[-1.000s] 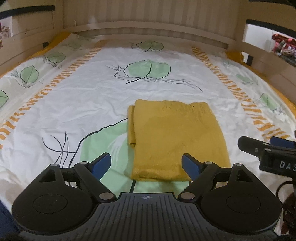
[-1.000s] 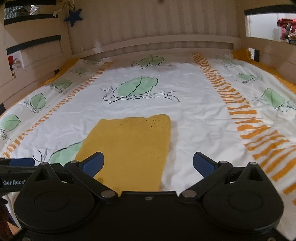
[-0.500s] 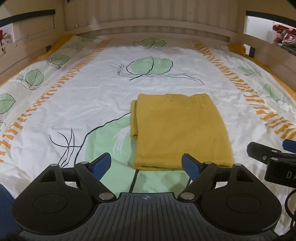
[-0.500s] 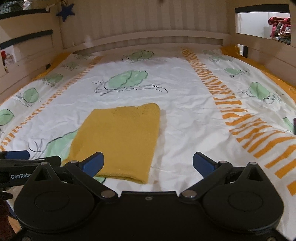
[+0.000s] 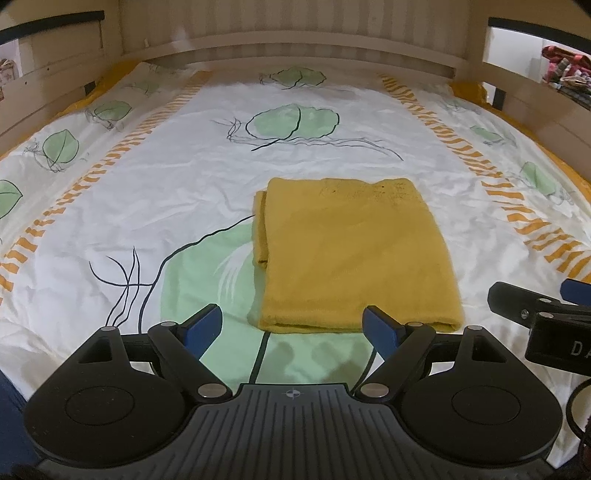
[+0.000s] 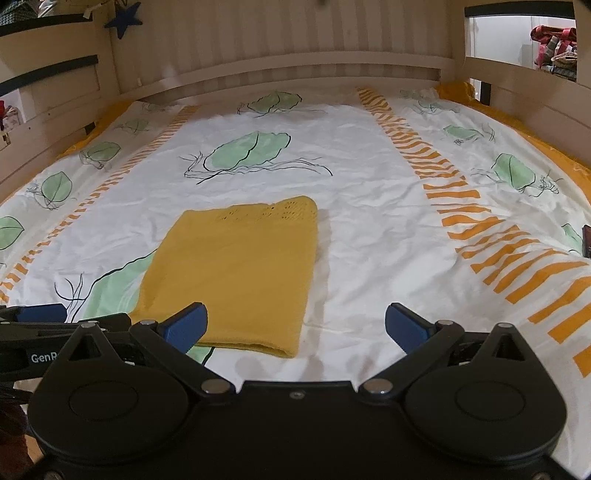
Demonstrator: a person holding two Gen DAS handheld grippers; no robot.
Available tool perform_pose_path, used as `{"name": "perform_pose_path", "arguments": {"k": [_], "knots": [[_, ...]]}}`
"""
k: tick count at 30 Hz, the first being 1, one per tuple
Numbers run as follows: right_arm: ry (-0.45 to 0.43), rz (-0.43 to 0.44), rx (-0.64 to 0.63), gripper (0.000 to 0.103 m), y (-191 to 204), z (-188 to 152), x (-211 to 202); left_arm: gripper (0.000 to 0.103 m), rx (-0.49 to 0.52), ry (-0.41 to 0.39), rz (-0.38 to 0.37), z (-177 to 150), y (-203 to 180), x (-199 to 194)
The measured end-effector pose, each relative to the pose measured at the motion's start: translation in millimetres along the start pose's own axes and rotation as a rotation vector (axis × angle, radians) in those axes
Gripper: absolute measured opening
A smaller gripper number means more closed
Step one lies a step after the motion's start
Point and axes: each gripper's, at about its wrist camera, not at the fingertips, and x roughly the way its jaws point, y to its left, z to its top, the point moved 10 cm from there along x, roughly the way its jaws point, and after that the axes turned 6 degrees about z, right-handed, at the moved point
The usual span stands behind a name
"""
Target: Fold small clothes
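A yellow knitted garment (image 5: 354,254) lay folded into a neat rectangle on the bed (image 5: 184,192), resting on a white sheet printed with green leaves and orange stripes. Its near hem faced the cameras, and a band of openwork stitching ran along its far edge (clearest in the right wrist view). On its left side a narrow strip of an underlying layer stuck out a little past the top layer. The left tool (image 5: 293,328) was held just short of the near hem with its blue-padded fingers (image 5: 201,326) spread wide apart and nothing between them; the right-hand finger overlapped the garment's near edge in the picture, though whether it touched the cloth could not be told. The right tool (image 6: 295,325) was likewise wide open and empty, its left finger in front of the garment's near left corner and its right finger over bare sheet. Each tool showed at the edge of the other's view, side by side. Pale wooden rails (image 6: 332,59) enclosed the bed, and a blue star (image 6: 123,24) hung at the upper left.
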Motion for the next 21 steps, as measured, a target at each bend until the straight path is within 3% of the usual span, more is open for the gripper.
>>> {"name": "perform_pose_path", "arguments": {"k": [21], "knots": [[0.091, 0.000, 0.033, 0.102, -2.8, -16.9, 2.2, 0.083, -0.019, 0.071, 0.002, -14.8, 5.2, 5.7]]}}
